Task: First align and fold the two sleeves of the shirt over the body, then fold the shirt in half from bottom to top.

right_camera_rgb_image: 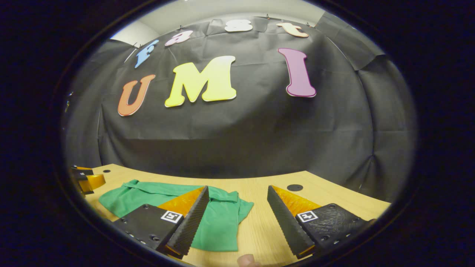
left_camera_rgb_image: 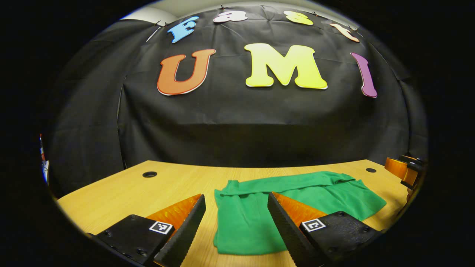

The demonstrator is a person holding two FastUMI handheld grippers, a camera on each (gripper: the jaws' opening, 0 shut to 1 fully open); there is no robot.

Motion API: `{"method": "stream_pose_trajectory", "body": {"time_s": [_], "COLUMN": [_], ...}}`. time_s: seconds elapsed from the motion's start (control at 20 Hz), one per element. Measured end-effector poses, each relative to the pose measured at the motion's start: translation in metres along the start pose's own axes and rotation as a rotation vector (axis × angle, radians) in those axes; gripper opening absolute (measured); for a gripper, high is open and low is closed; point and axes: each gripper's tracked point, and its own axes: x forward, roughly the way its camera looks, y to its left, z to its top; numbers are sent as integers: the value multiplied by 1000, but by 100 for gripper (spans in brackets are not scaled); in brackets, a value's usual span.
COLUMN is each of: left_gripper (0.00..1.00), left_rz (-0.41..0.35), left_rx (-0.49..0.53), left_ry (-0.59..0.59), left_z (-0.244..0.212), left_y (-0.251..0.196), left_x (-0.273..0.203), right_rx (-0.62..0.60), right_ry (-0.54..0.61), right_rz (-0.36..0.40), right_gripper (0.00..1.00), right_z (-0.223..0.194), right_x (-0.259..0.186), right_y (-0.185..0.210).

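Left gripper: fingers spread wide, grasping nothing, hovering just above near edge of green cotton shirt. Shirt lies on pale wooden counter, flattened into compact bundle. Near side shows straight doubled edge; far side shows collar-like ridge. No sleeve sticks out past body, so sleeve folds look done. Bottom-to-top fold probably done too, though layers hard to count. Right gripper: fingers released, empty, beside shirt's right edge. Judgement: task at or near its end.
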Motion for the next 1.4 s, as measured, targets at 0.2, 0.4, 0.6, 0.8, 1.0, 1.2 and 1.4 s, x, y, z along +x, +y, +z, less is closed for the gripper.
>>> {"method": "stream_pose_trajectory", "body": {"time_s": [0.2,0.4,0.6,0.8,1.0,1.2,1.4], "left_gripper": [100,100,100,100,100,100,100], "left_rz": [-29,6,5,-21,-17,-74,-93], "left_rx": [-27,61,56,30,17,15,-9], "left_ry": [-13,-46,-31,-28,-106,-150,-171], "left_z": [-1,12,18,29,63,84,87], "left_y": [-14,-13,-29,-47,-50,-68,-79], "left_x": [-48,-116,-185,-231,-264,-295,-308], "right_rx": [-48,-93,-147,-144,-195,-224,-224], "right_ry": [18,73,50,54,-5,-10,-32], "right_rz": [19,70,90,96,89,105,42], "right_gripper": [92,96,96,95,95,96,93], "right_z": [-5,-18,-5,18,49,61,76], "right_x": [-57,-122,-192,-260,-314,-345,-354], "right_y": [4,16,27,35,38,35,10]}}
